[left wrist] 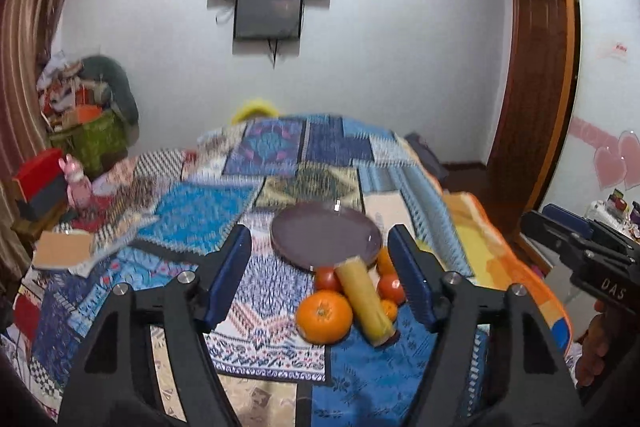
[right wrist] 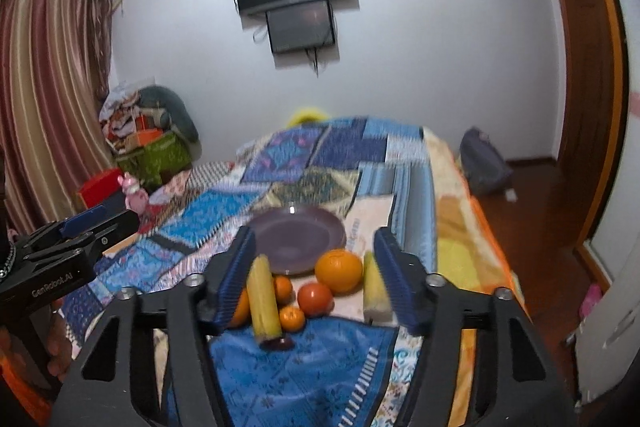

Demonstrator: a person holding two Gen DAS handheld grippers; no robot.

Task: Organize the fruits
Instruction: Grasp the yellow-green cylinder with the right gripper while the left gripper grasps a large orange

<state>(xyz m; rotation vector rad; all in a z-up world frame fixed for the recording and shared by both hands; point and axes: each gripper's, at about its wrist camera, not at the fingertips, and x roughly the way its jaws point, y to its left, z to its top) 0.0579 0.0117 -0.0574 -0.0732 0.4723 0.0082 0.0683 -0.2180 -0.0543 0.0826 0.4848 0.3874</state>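
Observation:
A purple plate (left wrist: 325, 237) (right wrist: 298, 234) lies on the patchwork bedspread. In front of it lies a pile of fruit: a big orange (left wrist: 324, 315) (right wrist: 339, 270), a yellow corn cob (left wrist: 363, 300) (right wrist: 263, 295), a red tomato (right wrist: 315, 299) (left wrist: 327, 279), small tangerines (right wrist: 291, 318) and a second corn cob (right wrist: 375, 287). My left gripper (left wrist: 320, 275) is open and empty, just left of and before the pile. My right gripper (right wrist: 316, 281) is open and empty, held before the pile. Each gripper shows at the other view's edge (left wrist: 576, 239) (right wrist: 76, 231).
The bedspread (left wrist: 208, 211) covers a bed with an orange blanket edge (left wrist: 520, 267) on the right. A pink toy (left wrist: 78, 183) and red box (left wrist: 38, 173) sit at the left. A cluttered green basket (right wrist: 160, 151) stands by the curtain. A dark bag (right wrist: 482, 163) lies on the floor.

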